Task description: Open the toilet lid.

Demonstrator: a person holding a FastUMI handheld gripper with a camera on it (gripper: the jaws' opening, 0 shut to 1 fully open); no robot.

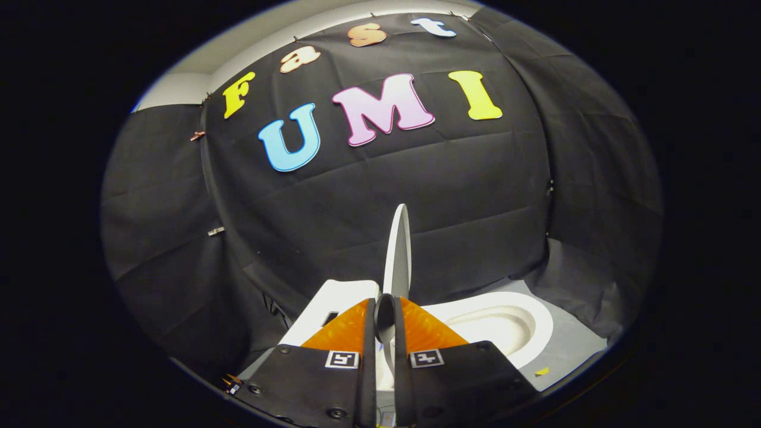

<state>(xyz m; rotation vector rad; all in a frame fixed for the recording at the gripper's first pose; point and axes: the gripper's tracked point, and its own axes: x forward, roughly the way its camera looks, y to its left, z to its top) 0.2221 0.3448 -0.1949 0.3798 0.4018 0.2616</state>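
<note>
Lid: white, raised edge-on and near upright, its lower edge caught between the fingers.
Gripper: fingers pressed close together, pinching the lid from both sides.
Toilet: seat and bowl uncovered, right of the fingers.
Tank: left of the lid, beyond the fingers.

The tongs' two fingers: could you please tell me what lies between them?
In the gripper view, the lid, raised on edge, runs between the fingers of the tongs; the bowl lies beside it.
</note>
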